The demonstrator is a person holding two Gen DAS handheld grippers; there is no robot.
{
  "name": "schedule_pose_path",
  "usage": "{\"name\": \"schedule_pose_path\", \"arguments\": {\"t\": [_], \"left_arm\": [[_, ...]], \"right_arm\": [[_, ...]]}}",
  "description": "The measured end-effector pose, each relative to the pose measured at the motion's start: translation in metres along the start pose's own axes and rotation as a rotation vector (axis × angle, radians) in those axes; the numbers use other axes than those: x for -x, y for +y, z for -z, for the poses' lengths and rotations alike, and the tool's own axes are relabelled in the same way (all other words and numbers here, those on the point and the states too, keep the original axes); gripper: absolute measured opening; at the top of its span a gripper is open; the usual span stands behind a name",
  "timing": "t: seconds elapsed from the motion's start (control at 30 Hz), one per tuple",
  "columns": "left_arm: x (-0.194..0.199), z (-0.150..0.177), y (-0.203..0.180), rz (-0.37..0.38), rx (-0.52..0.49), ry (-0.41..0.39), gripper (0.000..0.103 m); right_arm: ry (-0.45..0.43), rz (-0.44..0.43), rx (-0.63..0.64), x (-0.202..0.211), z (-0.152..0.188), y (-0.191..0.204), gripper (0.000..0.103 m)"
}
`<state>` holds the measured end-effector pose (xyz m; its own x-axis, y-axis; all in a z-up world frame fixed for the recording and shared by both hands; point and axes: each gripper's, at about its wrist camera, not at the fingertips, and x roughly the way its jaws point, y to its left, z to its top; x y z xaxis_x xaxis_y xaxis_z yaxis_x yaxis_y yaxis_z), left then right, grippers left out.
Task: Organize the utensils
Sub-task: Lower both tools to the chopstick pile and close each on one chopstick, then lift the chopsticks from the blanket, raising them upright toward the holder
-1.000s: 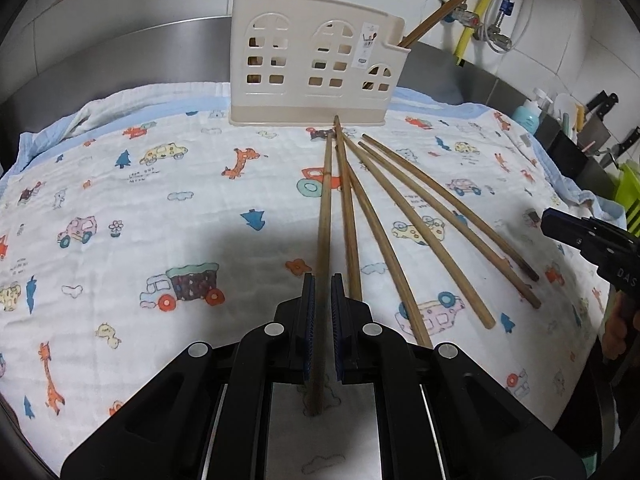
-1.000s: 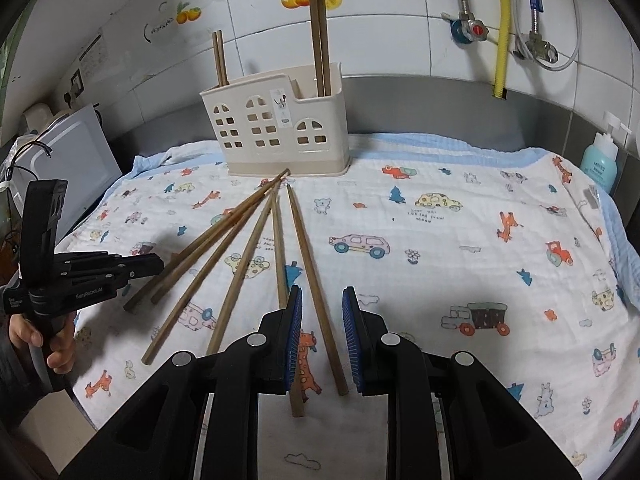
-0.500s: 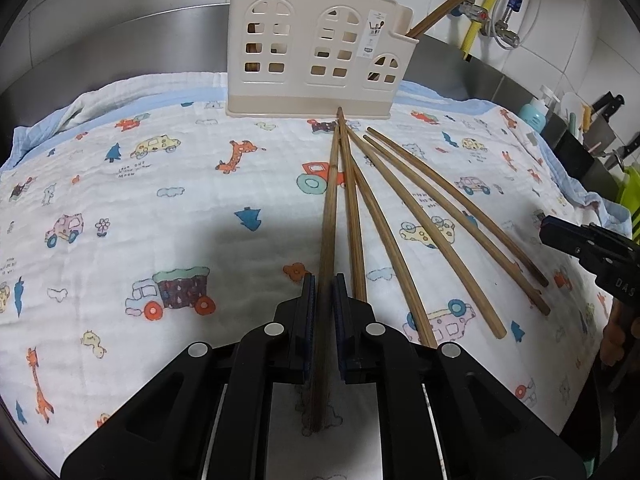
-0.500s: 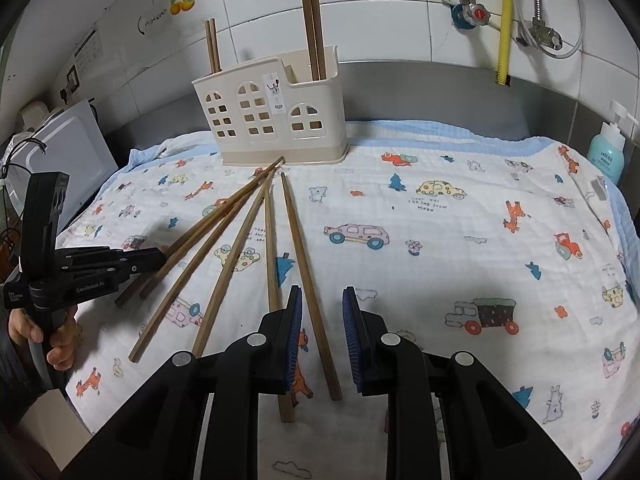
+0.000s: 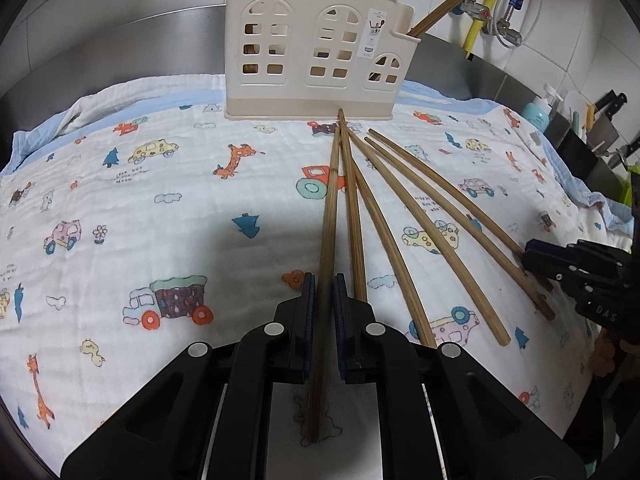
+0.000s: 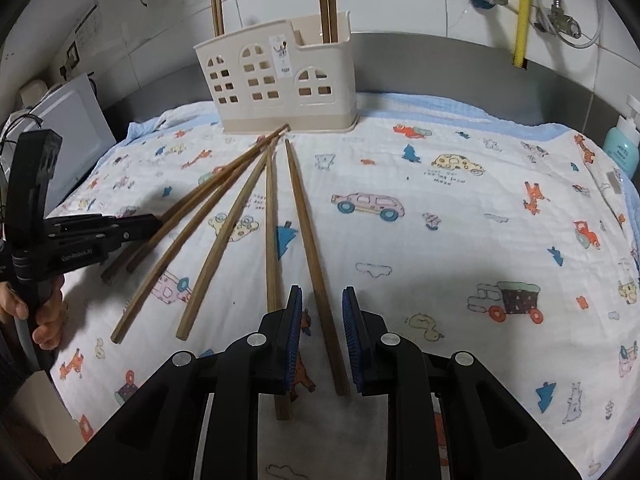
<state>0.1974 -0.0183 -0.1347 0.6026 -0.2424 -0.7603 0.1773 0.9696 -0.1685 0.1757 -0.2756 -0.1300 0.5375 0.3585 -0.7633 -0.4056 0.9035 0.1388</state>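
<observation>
Six brown wooden chopsticks (image 6: 224,216) fan toward the cream plastic holder (image 6: 280,84); left tool (image 5: 324,312) clamps one, right tool (image 6: 320,332) straddles another, narrowly parted.

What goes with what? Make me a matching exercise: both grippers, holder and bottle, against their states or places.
1 left gripper
2 right gripper
3 holder
4 bottle

A stands on the cloth
B shut on the leftmost chopstick
C beyond the cloth's edge
D open around the rightmost chopstick

Pairs: 1-B, 2-D, 3-A, 4-C
</observation>
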Motion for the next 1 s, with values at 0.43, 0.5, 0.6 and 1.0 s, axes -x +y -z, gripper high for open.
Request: {"name": "schedule_pose_path", "arguments": {"t": [0.43, 0.5, 0.6, 1.0], "left_arm": [[0.0, 0.002, -0.003, -0.015, -0.01, -0.002, 0.008], [0.0, 0.002, -0.004, -0.021, -0.02, -0.001, 0.008], [0.0, 0.002, -0.005, -0.03, -0.029, 0.001, 0.007], [0.013, 0.002, -0.006, -0.005, -0.027, -0.006, 0.007]], "right_arm": [[0.005, 0.08, 0.099, -0.008, 0.001, 0.011, 0.009], [0.003, 0.085, 0.11, -0.007, 0.001, 0.014, 0.008], [-0.009, 0.079, 0.105, -0.003, 0.001, 0.014, 0.007], [-0.115, 0.053, 0.082, 0.041, -0.018, 0.022, 0.007]]}}
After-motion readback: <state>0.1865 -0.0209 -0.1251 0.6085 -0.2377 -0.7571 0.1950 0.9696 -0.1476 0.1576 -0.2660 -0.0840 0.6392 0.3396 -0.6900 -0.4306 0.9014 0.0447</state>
